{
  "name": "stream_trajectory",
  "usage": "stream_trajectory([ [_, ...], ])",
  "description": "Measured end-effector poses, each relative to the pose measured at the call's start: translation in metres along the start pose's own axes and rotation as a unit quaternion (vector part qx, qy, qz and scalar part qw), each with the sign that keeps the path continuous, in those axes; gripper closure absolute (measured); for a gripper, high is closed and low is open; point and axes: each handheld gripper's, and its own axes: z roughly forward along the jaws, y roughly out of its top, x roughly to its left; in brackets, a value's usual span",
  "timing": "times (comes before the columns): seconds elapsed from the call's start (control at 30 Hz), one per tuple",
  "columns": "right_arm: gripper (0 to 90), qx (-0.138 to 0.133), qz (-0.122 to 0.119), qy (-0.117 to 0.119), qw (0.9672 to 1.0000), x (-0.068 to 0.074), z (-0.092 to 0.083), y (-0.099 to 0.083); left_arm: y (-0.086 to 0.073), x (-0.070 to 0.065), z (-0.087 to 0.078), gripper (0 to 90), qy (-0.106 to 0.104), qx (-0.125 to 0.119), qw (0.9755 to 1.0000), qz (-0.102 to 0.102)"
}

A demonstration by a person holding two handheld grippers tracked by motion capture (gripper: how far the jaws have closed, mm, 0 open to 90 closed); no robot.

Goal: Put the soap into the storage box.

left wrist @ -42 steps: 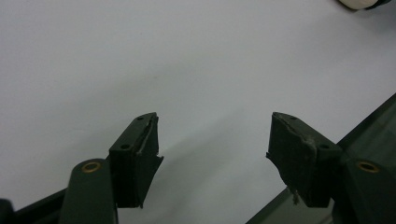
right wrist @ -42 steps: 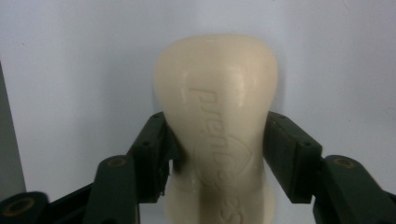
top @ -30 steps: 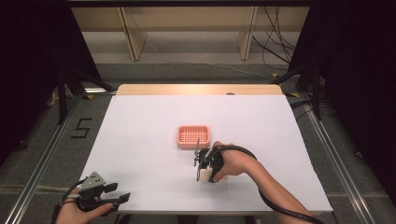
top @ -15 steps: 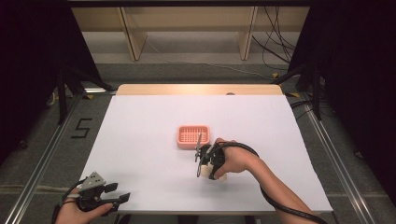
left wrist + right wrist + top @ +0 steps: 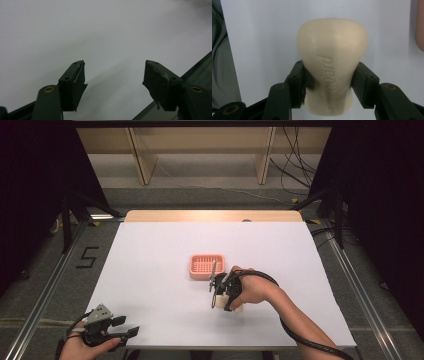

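Soap bar: a cream bar of soap [image 5: 332,65] with raised lettering on its face, seen in the right gripper view between the two black jaws, its narrower waist at the pads. In the high view its pale edge [image 5: 237,308] shows under the hand, on the white table just in front of the basket.
Right gripper: [image 5: 329,85] jaws clenched on the soap bar, one pad pressed against each side. In the high view it [image 5: 220,292] sits near the table's centre, the right hand [image 5: 252,287] wrapped round its body.
Pink basket: a small perforated tray [image 5: 206,266] just beyond the right gripper; whether they touch cannot be told.
Left gripper: [image 5: 113,75] jaws released and spread wide, nothing between them. In the high view it [image 5: 107,327] rests at the near left corner, well apart from the soap.
Table: white surface [image 5: 165,245], bare around the basket.
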Motion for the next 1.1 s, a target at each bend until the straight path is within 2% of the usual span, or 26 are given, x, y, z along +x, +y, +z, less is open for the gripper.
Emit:
stream_trajectory([
  [0.03, 50.5, -0.003, -0.011, -0.001, 0.9999, -0.002, 0.000, 0.000, 0.000, 0.000, 0.000, 33.2, -0.001, 0.002, 1.0000, 0.000],
  [0.07, 50.5, -0.001, -0.003, 0.001, 1.0000, -0.001, -0.001, 0.000, 0.000, 0.000, -0.001, 33.2, -0.001, 0.002, 1.0000, 0.000],
  [0.1, 50.5, -0.002, -0.006, 0.000, 1.0000, -0.002, -0.001, 0.000, 0.000, 0.000, 0.000, 33.2, 0.001, -0.004, 1.0000, 0.000],
  [0.13, 50.5, 0.009, 0.014, 0.002, 0.9999, 0.001, -0.003, 0.000, 0.000, 0.000, 0.000, 33.2, 0.001, -0.003, 1.0000, -0.001],
  [0.2, 50.5, 0.007, 0.009, 0.001, 0.9999, 0.000, -0.004, 0.000, 0.000, 0.000, 0.000, 33.2, 0.002, -0.004, 1.0000, -0.001],
  [0.27, 50.5, 0.011, 0.018, 0.005, 0.9998, 0.000, -0.007, 0.001, 0.000, 0.000, -0.001, 33.2, -0.001, 0.002, 1.0000, 0.000],
  [0.3, 50.5, 0.003, 0.006, -0.004, 1.0000, -0.001, -0.007, 0.001, 0.000, 0.000, -0.001, 33.2, -0.001, 0.002, 1.0000, 0.000],
  [0.43, 50.5, 0.002, 0.006, -0.007, 1.0000, -0.003, -0.010, 0.001, 0.000, 0.000, 0.000, 33.2, -0.001, 0.002, 1.0000, 0.000],
  [0.47, 50.5, 0.014, 0.023, -0.004, 0.9996, -0.002, -0.012, 0.001, 0.000, 0.000, 0.000, 33.2, -0.001, 0.003, 1.0000, 0.000],
  [0.5, 50.4, 0.014, 0.026, -0.007, 0.9995, -0.002, -0.012, 0.001, 0.000, 0.000, -0.001, 33.2, -0.001, 0.003, 1.0000, 0.000],
  [0.53, 50.5, 0.003, 0.009, -0.009, 0.9999, -0.004, -0.012, 0.001, 0.000, 0.000, 0.000, 33.2, 0.001, -0.001, 1.0000, 0.000],
  [0.57, 50.5, 0.003, 0.012, -0.011, 0.9999, -0.005, -0.012, 0.001, 0.000, 0.000, -0.001, 33.2, -0.002, 0.004, 1.0000, 0.000],
  [0.6, 50.5, -0.003, -0.002, -0.013, 0.9999, -0.009, -0.012, 0.000, 0.000, 0.000, -0.001, 33.2, -0.001, 0.003, 1.0000, 0.000],
  [0.63, 50.5, -0.005, -0.006, -0.010, 0.9999, -0.010, -0.012, 0.001, 0.000, 0.000, 0.000, 33.2, -0.001, 0.002, 1.0000, 0.000],
  [0.67, 50.5, 0.010, 0.032, -0.012, 0.9994, -0.005, -0.015, 0.001, 0.000, 0.000, -0.001, 33.2, -0.001, 0.002, 1.0000, 0.000],
  [0.73, 50.5, -0.009, -0.005, -0.011, 0.9999, -0.012, -0.013, 0.001, 0.000, 0.000, -0.001, 33.2, -0.002, 0.002, 1.0000, 0.000],
  [0.77, 50.5, -0.005, 0.006, -0.014, 0.9999, -0.011, -0.014, 0.001, 0.000, 0.000, -0.001, 33.2, -0.002, 0.004, 1.0000, 0.000],
  [0.8, 50.5, 0.004, 0.032, -0.012, 0.9994, -0.009, -0.016, 0.001, 0.000, 0.000, 0.000, 33.2, 0.003, -0.004, 1.0000, -0.001],
  [0.83, 50.5, 0.003, 0.031, -0.010, 0.9995, -0.010, -0.017, 0.001, 0.000, 0.000, 0.000, 33.2, 0.000, -0.003, 1.0000, -0.001],
  [0.87, 50.5, -0.010, 0.022, -0.019, 0.9995, -0.012, -0.016, 0.000, 0.000, 0.000, 0.000, 33.2, 0.001, -0.002, 1.0000, -0.001],
  [0.9, 50.5, -0.016, 0.022, -0.019, 0.9994, -0.013, -0.017, 0.000, 0.000, 0.000, 0.000, 33.2, 0.000, -0.005, 1.0000, -0.004],
  [0.93, 50.5, -0.006, 0.039, -0.015, 0.9991, -0.012, -0.019, 0.000, 0.000, 0.000, 0.000, 33.2, 0.000, -0.005, 1.0000, -0.004],
  [0.97, 50.5, -0.011, 0.044, -0.018, 0.9988, -0.013, -0.019, -0.001, 0.000, 0.000, 0.000, 33.2, 0.000, -0.005, 1.0000, -0.004],
  [1.0, 50.5, -0.017, 0.041, -0.020, 0.9988, -0.014, -0.019, -0.002, 0.000, 0.000, 0.001, 33.2, 0.000, -0.007, 1.0000, -0.004],
  [1.07, 50.5, -0.022, 0.055, -0.023, 0.9980, -0.013, -0.021, -0.003, -0.001, -0.001, 0.001, 33.2, 0.001, -0.007, 1.0000, -0.004],
  [1.1, 50.5, -0.028, 0.048, -0.021, 0.9982, -0.015, -0.021, -0.004, 0.000, 0.000, 0.000, 33.2, 0.001, -0.004, 1.0000, -0.004],
])
